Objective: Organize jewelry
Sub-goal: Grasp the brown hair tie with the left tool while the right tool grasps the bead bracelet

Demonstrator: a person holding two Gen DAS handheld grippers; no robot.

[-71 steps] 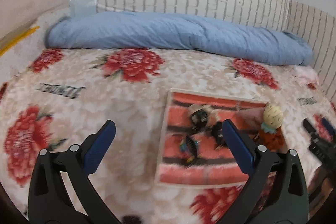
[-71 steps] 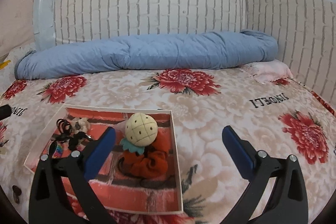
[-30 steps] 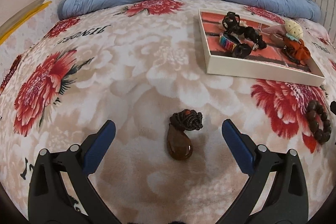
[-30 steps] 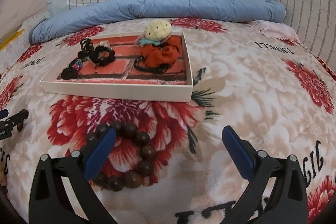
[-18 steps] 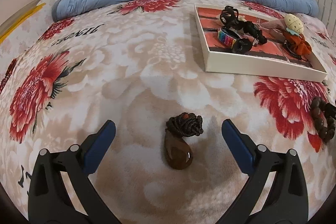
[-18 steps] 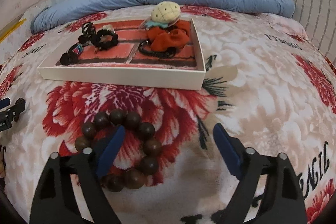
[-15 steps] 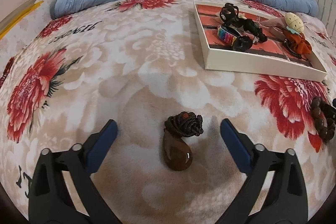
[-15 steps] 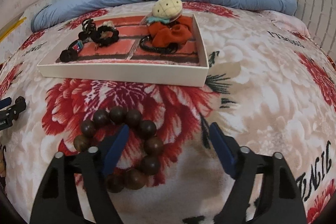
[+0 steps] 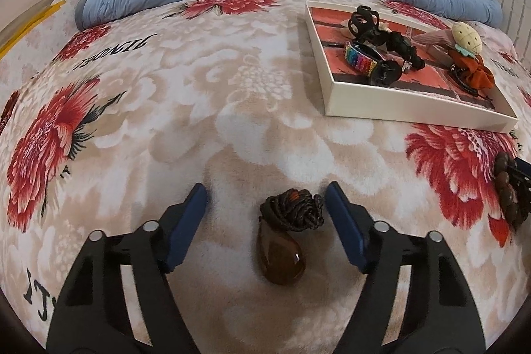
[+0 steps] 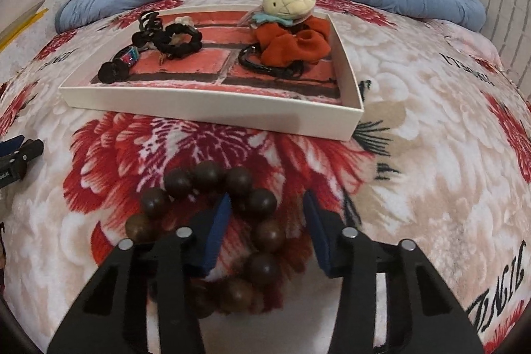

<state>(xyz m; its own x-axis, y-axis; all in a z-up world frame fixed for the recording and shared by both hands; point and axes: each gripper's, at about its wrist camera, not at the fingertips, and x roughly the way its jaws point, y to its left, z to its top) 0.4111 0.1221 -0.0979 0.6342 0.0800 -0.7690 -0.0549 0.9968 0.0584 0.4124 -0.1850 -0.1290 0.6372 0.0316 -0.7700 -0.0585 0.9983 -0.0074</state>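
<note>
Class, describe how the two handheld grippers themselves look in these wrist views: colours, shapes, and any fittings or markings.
Both the left gripper and right gripper look alike: black angular plastic frames with triangular cut-outs, silver round pivot pins, and flat blue pads lining each finger. No cables or markings show.

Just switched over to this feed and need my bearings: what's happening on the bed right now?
A person is tidying jewelry into a shallow white box on the flowered blanket. The left gripper is open and straddles a brown teardrop pendant with its knotted dark cord. The right gripper is also open, one finger inside the ring of the dark wooden bead bracelet and one outside. Neither piece is gripped yet. The box already holds hair ties, a clip and an orange scrunchie.
</note>
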